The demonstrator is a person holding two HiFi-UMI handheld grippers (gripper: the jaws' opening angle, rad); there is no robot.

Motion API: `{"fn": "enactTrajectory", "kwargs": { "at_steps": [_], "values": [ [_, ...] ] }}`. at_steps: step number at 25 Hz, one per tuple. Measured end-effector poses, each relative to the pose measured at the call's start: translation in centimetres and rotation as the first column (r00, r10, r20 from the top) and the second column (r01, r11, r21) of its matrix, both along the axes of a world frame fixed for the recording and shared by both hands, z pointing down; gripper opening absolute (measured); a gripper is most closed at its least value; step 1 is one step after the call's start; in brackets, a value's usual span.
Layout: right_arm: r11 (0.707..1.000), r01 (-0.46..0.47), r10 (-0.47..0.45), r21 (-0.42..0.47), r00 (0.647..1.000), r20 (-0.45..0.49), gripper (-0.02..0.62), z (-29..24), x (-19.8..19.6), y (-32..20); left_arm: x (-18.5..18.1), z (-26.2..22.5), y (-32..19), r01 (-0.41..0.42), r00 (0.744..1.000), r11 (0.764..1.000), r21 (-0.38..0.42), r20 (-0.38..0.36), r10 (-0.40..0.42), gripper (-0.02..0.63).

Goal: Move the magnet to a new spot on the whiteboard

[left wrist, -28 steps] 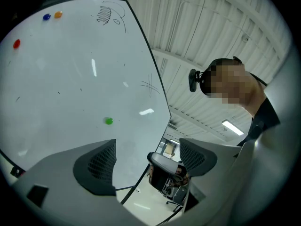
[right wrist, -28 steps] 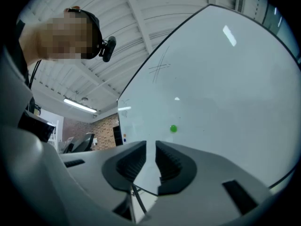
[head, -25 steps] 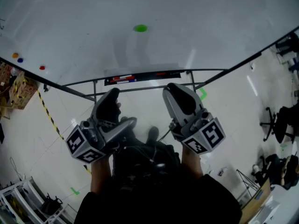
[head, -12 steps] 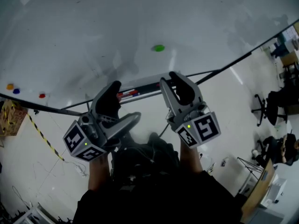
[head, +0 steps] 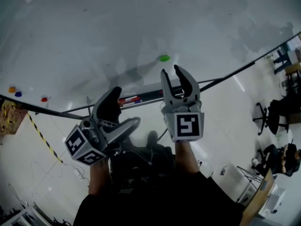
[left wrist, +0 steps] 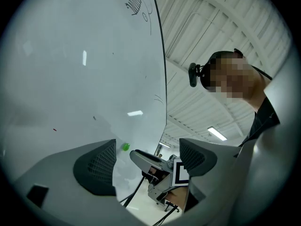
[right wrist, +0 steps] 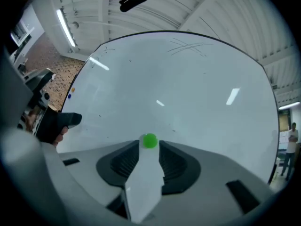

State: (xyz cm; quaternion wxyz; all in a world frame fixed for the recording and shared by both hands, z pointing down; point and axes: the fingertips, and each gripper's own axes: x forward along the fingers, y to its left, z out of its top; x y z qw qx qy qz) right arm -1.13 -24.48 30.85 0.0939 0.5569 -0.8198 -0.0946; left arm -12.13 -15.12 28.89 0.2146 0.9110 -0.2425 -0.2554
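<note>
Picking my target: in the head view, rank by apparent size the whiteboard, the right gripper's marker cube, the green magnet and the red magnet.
1. whiteboard.
2. marker cube on the right gripper, inflated by nearness to the camera.
3. green magnet and red magnet: both small dots, too alike to rank.

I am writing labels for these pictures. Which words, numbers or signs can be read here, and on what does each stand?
No readable text.
White whiteboard: faint pen scribbles, not letters.
Cubes on grey left gripper and grey right gripper (jaws just opened, holding nothing): black-and-white square patterns, no words.
Red and blue tray pens: print too small.
</note>
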Motion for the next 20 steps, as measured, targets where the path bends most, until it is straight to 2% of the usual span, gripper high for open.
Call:
{"fn": "enactTrajectory", "kwargs": {
  "at_steps": [8,13,20],
  "values": [
    [1.0,0.023,-0.022,0.017,0.999,-0.034,0.163,-0.1,-0.4,-2.4,1.2,-1.3,-0.7,0.067,0.996,0.998,0.021,0.051,-0.068,0.413],
    [0.997,-0.028,0.033,0.067,0.996,-0.079,0.157,-0.3,-0.8,-2.6,1.5,-1.4,-0.9,0.082,0.994,0.996,0.018,0.068,-0.083,0.413],
    [0.999,0.035,-0.036,0.025,0.999,0.013,0.149,-0.7,-0.4,-2.2,2.1,-1.5,-1.4,0.071,0.995,0.997,0.016,0.066,-0.072,0.413]
  ]
}}
